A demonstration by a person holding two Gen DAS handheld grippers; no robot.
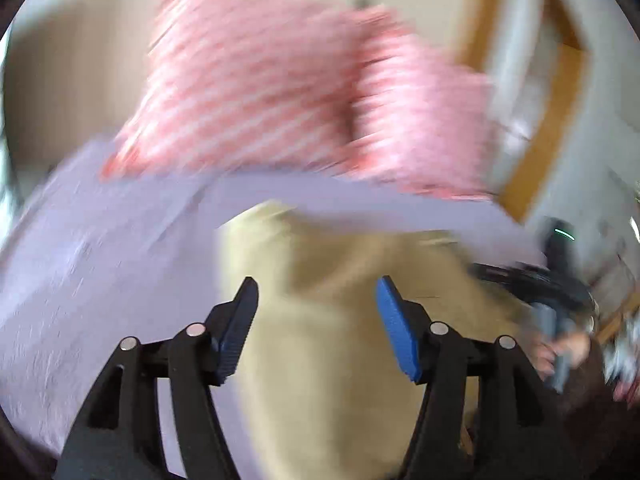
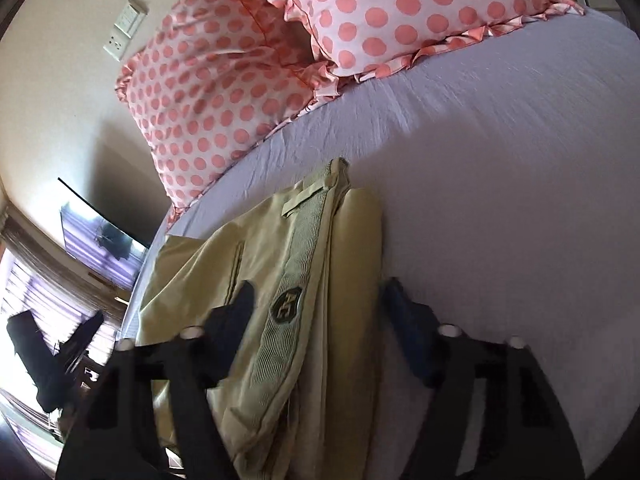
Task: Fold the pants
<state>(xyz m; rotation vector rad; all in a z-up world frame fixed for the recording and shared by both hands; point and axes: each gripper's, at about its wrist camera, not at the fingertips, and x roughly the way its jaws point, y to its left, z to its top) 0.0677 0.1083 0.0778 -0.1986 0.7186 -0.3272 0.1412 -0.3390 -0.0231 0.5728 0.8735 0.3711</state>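
folded khaki pants [image 2: 280, 280] lying on a lavender bedsheet [image 2: 500, 200], filling the lower centre of the right wrist frame, ribbed waistband [image 2: 298, 264] running up the middle with a dark oval label [image 2: 287, 305] on it. right gripper [image 2: 318, 300] spread wide at the bottom of the frame, holding nothing; dark left finger [image 2: 236, 320] over the khaki cloth, blue right finger [image 2: 408, 320] over bare sheet just beside the pants' edge. whether either fingertip touches the fabric: cannot tell. two pink polka-dot pillows [image 2: 380, 8] with ruffled edges in the upper part of the frame, well apart from the pants. white wall socket [image 2: 126, 28] at upper left, wall-mounted screen [image 2: 100, 248] at mid left.

left wrist frame heavily motion-blurred. left gripper [image 1: 316, 308] wide apart at bottom centre, nothing between the blue pads [image 1: 396, 332]. same khaki pants [image 1: 340, 300] showing behind and between the fingers, lower centre. lavender bedsheet [image 1: 100, 260] at left, pink pillows [image 1: 280, 92] smeared across the upper middle. at the right edge, the other gripper's dark body with a hand [image 1: 568, 350] on its handle, too blurred for detail.
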